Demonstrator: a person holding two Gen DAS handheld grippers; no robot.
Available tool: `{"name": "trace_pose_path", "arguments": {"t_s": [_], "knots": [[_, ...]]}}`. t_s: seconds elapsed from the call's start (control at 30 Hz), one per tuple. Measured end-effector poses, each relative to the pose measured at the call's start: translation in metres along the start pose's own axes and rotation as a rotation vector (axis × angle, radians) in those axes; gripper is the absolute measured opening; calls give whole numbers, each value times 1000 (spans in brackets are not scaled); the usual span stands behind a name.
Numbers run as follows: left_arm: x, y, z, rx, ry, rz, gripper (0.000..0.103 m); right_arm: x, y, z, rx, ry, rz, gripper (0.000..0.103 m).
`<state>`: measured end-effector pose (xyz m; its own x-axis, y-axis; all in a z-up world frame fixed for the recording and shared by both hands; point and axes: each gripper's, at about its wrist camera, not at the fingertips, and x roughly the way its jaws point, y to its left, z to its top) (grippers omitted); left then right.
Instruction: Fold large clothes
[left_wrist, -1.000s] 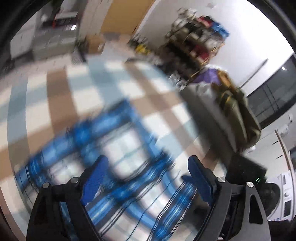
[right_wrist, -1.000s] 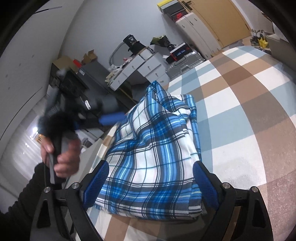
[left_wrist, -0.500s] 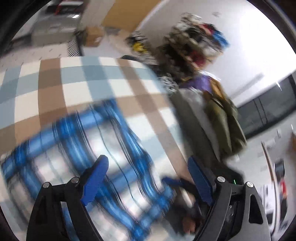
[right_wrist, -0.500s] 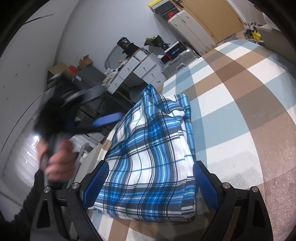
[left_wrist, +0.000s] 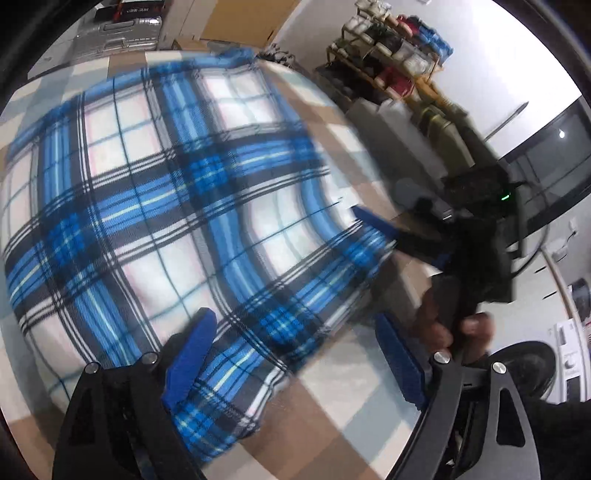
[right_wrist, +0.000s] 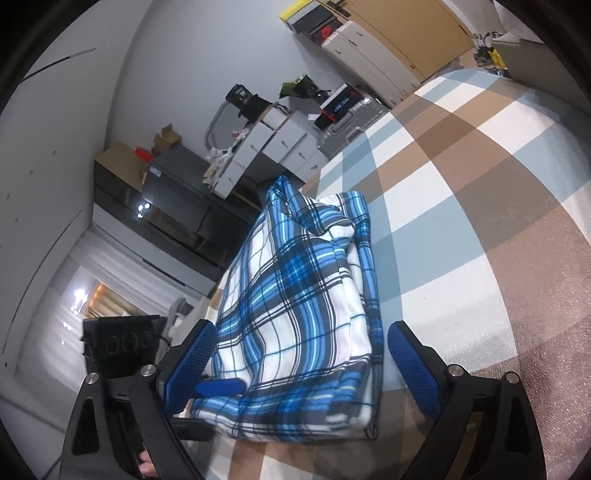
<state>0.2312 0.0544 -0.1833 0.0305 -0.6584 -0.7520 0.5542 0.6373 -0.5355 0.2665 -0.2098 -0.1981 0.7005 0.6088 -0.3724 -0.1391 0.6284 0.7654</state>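
Now my left tongs (left_wrist: 291, 365), jaws wide and empty, have dropped from above down to the near edge of the plaid garment (right_wrist: 306, 317), so the next fold looks about to start. My right tongs (right_wrist: 295, 362) hang open too, the soft, thick blue-and-white bundle at twelve o'clock. It lies as a rough rectangle on the bed's checked cover (right_wrist: 461, 206).

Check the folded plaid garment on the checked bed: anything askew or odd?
Mostly tidy. The blue-and-white plaid flannel garment lies folded on the brown, blue and white checked cover, but its far end bunches up in a peak rather than lying flat.
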Motion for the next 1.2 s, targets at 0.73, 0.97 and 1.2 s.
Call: {"name": "trace_pose_path", "arguments": {"t_s": [0.73, 0.97, 1.2], "knots": [[-22, 14, -49, 174, -247, 121, 84, 26, 94, -21, -523, -27, -402, 103], [-24, 10, -52, 183, -252, 125, 84, 73, 122, -32, -875, 134, -600, 103], [-20, 5, -50, 188, -247, 143, 84, 104, 95, -31, -839, 313, -686, 103]]}}
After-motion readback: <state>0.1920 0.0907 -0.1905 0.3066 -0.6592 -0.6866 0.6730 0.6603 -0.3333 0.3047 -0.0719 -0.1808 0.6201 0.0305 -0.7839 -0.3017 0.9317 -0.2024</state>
